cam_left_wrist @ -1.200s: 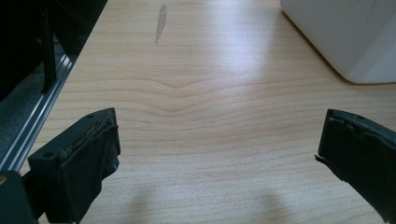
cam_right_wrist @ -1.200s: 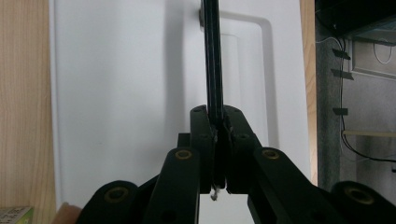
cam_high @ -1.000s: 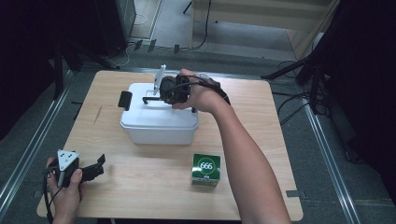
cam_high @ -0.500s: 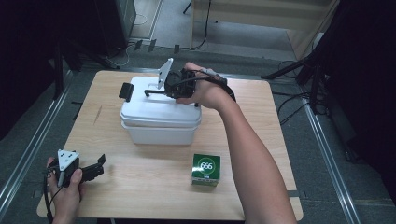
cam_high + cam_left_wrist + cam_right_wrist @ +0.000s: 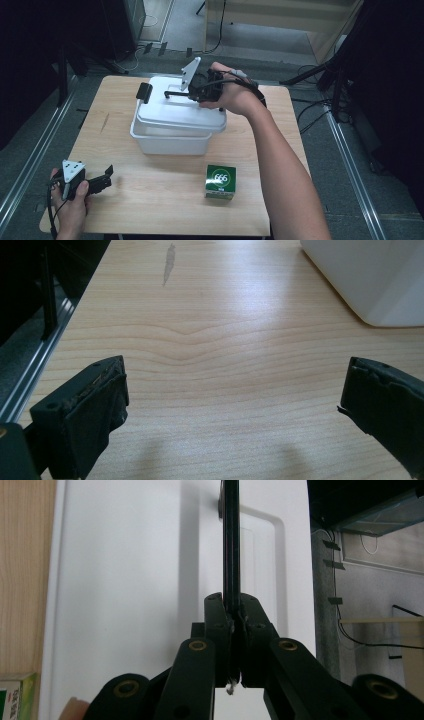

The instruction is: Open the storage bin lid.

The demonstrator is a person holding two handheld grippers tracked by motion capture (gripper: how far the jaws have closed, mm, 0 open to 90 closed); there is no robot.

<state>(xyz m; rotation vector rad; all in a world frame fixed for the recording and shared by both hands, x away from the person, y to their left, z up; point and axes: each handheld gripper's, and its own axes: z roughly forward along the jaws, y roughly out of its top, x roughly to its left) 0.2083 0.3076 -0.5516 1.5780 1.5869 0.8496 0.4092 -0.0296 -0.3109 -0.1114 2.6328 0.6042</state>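
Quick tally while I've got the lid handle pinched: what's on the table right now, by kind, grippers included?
White storage boxes with lid: 1
Black lid handles, pinched in the right gripper: 1
Green cartons marked 666: 1
Grippers: 2, the right one plus the left gripper, which is open above bare wood
Total: 5

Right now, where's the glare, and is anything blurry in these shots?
Left gripper view: a bright sheen runs down the wooden table, and the near jaws are soft. Right gripper view: the white box lid is washed out, with a faint shadow beside the black handle. High view: surroundings very dark, the table evenly lit.
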